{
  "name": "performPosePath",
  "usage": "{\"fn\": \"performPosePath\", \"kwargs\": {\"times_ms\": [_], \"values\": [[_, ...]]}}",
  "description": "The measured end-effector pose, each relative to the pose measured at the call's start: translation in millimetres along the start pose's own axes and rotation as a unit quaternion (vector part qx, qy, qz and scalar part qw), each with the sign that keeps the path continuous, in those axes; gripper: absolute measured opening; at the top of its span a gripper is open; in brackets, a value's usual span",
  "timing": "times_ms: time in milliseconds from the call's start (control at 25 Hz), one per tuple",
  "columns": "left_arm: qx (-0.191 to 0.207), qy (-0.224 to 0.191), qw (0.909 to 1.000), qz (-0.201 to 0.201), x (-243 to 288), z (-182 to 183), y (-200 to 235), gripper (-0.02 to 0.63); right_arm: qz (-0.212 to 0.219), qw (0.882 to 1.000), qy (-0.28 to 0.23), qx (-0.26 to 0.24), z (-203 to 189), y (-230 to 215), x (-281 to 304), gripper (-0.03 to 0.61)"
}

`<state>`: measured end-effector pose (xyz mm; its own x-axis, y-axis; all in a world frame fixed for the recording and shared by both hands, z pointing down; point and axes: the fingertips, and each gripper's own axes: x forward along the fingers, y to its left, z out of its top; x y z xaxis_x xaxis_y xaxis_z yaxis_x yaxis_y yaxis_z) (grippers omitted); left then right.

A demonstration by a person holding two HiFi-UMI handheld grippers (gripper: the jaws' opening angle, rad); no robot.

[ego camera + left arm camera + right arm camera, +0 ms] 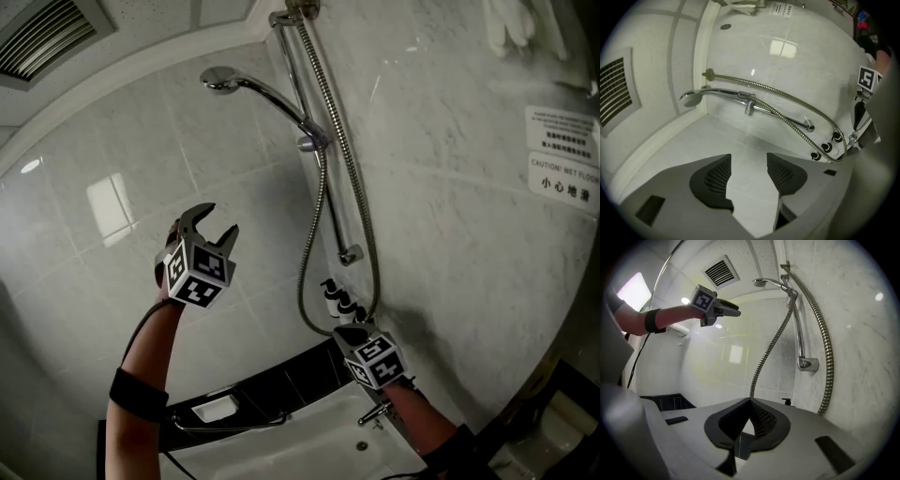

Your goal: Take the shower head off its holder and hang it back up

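Shower head (222,80) in holder (312,141), axis slanting up-left, seemingly facing down

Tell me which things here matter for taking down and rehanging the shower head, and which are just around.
For the job: shower head, holder, hose, left gripper open, right gripper shut.
Just around: ceiling vent, caution sign, pump bottles, tap.

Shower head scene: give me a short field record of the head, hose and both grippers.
shower head: seated in its holder on the wall rail
hose: hangs in a loop beside the rail
left gripper: jaws apart, nothing between them, held up short of the head
right gripper: jaws together, empty, low near the hose loop
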<state>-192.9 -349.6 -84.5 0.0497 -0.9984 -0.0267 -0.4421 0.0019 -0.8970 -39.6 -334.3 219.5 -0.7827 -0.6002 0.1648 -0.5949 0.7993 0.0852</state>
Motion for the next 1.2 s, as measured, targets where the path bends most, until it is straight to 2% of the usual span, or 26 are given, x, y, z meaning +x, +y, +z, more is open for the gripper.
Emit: {"fn": "performPosePath", "kwargs": {"times_ms": [120, 240, 360, 440, 560, 720, 920, 1040, 1080, 1200], "values": [[0.047, -0.009, 0.9988, 0.011, 18, 35, 21, 0.242, 0.001, 1.000, -0.006, 0.002, 13, -3, 3, 0.020], [0.111, -0.013, 0.9934, 0.026, 33, 69, 41, 0.245, 0.007, 1.000, -0.013, -0.004, 25, -3, 6, 0.020], [0.178, -0.015, 0.9831, 0.041, 47, 104, 60, 0.255, 0.010, 1.000, -0.020, -0.008, 35, -3, 7, 0.020], [0.227, -0.012, 0.9724, 0.054, 53, 124, 70, 0.267, 0.011, 1.000, -0.024, -0.010, 40, -5, 6, 0.020], [0.304, -0.006, 0.9487, 0.086, 61, 151, 87, 0.287, 0.009, 0.999, -0.030, -0.010, 44, -10, 3, 0.020], [0.369, 0.002, 0.9207, 0.127, 63, 179, 100, 0.299, 0.004, 0.999, -0.034, -0.007, 45, -19, -2, 0.020], [0.472, 0.030, 0.8664, 0.160, 79, 194, 112, 0.299, 0.000, 0.999, -0.039, -0.006, 49, -27, -6, 0.020], [0.525, 0.045, 0.8255, 0.201, 96, 200, 127, 0.299, 0.000, 0.999, -0.041, -0.007, 50, -30, -7, 0.020], [0.534, 0.050, 0.8192, 0.203, 101, 200, 128, 0.298, 0.001, 0.999, -0.041, -0.008, 49, -31, -8, 0.020], [0.541, 0.069, 0.8185, 0.180, 108, 195, 123, 0.295, 0.001, 0.999, -0.038, -0.009, 45, -34, -8, 0.020]]}}
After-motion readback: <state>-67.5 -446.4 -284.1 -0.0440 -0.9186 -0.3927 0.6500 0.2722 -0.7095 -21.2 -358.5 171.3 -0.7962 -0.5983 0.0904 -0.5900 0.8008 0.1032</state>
